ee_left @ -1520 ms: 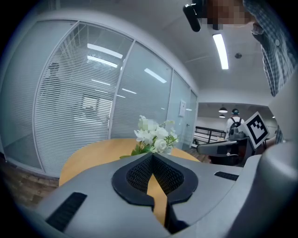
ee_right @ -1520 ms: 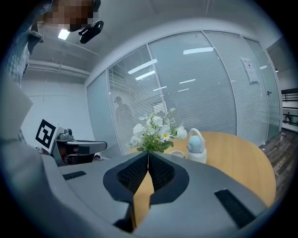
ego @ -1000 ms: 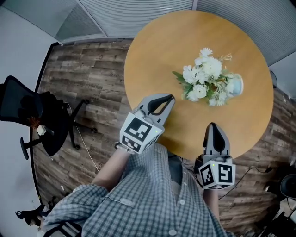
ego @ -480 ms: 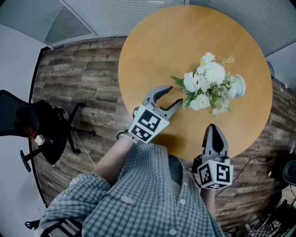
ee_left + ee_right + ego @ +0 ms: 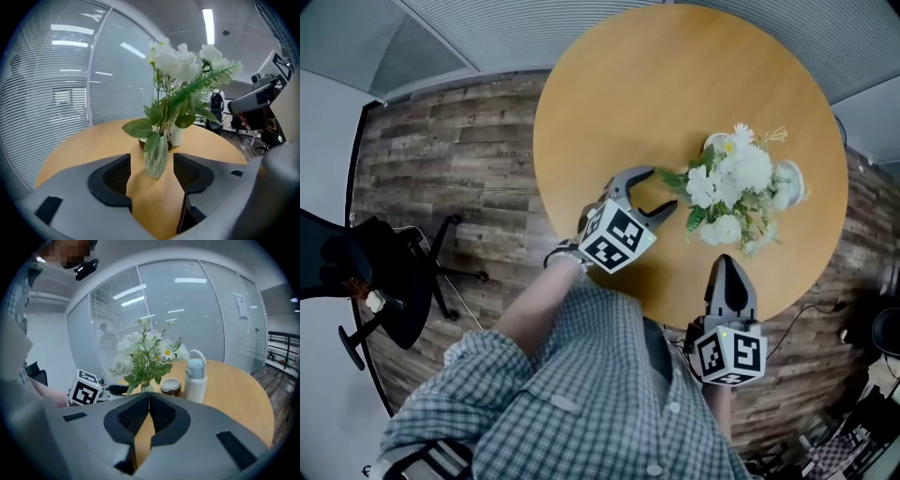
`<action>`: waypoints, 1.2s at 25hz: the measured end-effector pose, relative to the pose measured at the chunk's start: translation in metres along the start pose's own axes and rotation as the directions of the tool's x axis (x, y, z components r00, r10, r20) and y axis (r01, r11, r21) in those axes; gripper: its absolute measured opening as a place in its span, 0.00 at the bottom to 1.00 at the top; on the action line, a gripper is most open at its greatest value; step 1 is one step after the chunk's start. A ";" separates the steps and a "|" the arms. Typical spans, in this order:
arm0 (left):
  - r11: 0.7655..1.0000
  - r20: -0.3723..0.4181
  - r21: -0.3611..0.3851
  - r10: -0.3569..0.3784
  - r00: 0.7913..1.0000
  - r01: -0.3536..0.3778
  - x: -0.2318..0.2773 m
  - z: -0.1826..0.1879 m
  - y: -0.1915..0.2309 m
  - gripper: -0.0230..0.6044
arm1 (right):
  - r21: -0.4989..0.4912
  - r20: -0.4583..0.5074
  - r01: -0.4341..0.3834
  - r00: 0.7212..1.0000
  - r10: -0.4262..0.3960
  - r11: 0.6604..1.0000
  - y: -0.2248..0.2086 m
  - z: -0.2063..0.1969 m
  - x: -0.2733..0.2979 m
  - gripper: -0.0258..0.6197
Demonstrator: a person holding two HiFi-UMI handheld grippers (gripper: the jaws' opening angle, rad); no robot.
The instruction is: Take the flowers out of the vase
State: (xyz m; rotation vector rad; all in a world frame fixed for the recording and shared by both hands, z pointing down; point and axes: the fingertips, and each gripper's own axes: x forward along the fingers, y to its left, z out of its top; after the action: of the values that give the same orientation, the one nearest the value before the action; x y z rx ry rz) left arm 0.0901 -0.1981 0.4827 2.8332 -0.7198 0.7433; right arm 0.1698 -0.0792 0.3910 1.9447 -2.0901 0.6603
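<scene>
Since a second ago the left gripper (image 5: 661,187) has come down toward the flowers (image 5: 736,183) on the round table (image 5: 656,84). Its jaws have just been opening and stand wide, touching nothing. The right gripper (image 5: 729,270) hangs at the table's edge, jaws together, empty. From above, white blooms hide the vase (image 5: 156,159). The left gripper view shows it pale green, ribbed, upright. The right gripper view adds a white bottle (image 5: 196,378) and brown cup (image 5: 170,385) beside it.

left tongs (image 5: 662,188) just opened, moved in toward flowers (image 5: 737,184)
</scene>
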 end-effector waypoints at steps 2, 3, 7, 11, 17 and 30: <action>1.000 -0.009 -0.002 -0.016 1.000 0.016 0.009 -0.004 0.002 0.48 | 0.003 -0.013 0.006 1.000 -0.006 1.000 0.003 -0.002 0.005 0.06; 1.000 -0.012 -0.004 -0.024 1.000 0.024 0.013 -0.006 0.003 0.49 | 0.007 -0.019 0.011 1.000 -0.011 1.000 0.004 -0.004 0.007 0.06; 0.997 -0.025 0.044 -0.064 0.998 0.066 0.032 -0.009 -0.001 0.49 | 0.015 -0.040 0.058 0.998 -0.058 0.998 0.002 -0.010 0.009 0.06; 0.993 -0.023 0.072 -0.097 0.995 0.099 0.046 -0.010 -0.003 0.49 | 0.005 -0.069 0.080 0.994 -0.079 0.997 0.002 -0.016 0.012 0.06; 0.983 -0.033 0.116 -0.140 0.990 0.143 0.066 -0.012 -0.012 0.50 | -0.031 -0.097 0.083 0.992 -0.086 0.996 0.004 -0.028 0.018 0.06; 0.983 -0.012 0.120 -0.141 0.990 0.141 0.068 -0.014 -0.015 0.45 | -0.152 -0.050 0.059 0.997 -0.067 0.987 0.003 -0.028 0.044 0.06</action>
State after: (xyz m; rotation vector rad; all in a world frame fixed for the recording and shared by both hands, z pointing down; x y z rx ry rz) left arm 0.1436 -0.2101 0.5280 2.9519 -0.4825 0.7935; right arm 0.1584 -0.1054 0.4349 1.8797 -1.9762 0.5212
